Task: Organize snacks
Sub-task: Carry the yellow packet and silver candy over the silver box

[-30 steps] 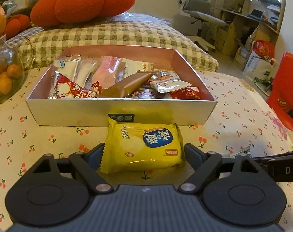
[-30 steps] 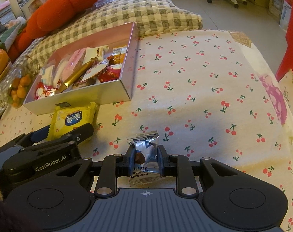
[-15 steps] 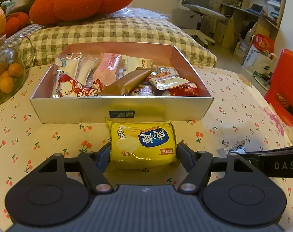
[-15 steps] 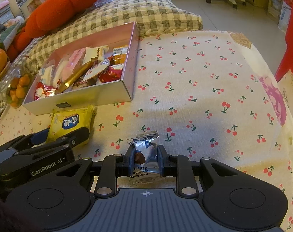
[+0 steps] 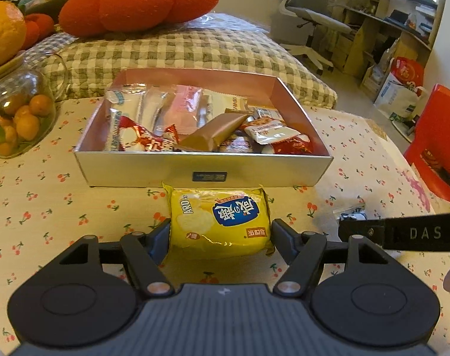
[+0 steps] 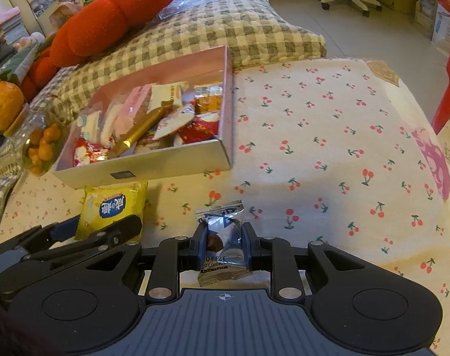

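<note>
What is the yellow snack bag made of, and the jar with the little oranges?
The yellow snack bag looks like shiny plastic film: it glints, crinkles and has crimped ends. The jar looks like clear glass: the small orange fruits show through its glossy, curved wall, though clear plastic is possible.

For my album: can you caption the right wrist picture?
Right hand-held gripper pinching a truffle chocolate packet near the snack box.

A yellow biscuit packet (image 5: 219,220) with a blue oval label is seen lying flat on the cherry-print cloth, its far edge touching the near wall of the open snack box (image 5: 147,169). At its 3 o'clock, a silver truffle chocolate packet (image 6: 223,241) is found, well apart from the box, which is filled with mixed wrapped snacks
</note>
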Demonstrator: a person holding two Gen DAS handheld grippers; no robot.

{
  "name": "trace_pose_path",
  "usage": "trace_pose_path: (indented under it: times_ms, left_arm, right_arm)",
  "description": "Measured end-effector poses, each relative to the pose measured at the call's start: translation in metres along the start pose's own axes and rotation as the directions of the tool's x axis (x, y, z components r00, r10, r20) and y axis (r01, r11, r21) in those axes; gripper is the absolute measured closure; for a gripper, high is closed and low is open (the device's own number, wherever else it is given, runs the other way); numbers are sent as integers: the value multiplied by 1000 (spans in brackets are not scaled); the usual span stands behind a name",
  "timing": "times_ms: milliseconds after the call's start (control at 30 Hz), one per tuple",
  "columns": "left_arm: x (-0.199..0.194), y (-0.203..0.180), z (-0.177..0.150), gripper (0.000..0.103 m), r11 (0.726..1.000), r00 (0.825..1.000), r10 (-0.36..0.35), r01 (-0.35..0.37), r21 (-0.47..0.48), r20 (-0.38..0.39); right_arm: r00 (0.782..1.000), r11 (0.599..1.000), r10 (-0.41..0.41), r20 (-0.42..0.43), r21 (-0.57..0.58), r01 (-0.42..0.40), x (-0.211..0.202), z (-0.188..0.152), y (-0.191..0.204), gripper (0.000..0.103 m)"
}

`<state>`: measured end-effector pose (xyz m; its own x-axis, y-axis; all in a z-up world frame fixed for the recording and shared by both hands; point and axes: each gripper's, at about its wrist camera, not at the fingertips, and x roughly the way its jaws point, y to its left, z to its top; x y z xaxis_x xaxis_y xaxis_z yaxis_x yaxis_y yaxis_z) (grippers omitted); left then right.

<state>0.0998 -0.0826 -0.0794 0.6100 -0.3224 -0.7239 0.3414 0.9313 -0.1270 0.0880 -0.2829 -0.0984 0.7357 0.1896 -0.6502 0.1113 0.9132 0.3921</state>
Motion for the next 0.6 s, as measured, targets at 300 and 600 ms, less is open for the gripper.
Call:
trace_pose_path:
  times_ms: [300,600]
  left_arm:
    - [-17,21,5,36,999,1000,4,-4,-40,15]
    - [-32,35,22,36,1000,998,13,-11,-21,55]
  right_arm:
    - [999,999,43,32,26,-43,-5,12,19,80]
    - [994,994,79,75,74,-85,-12,30,32,80]
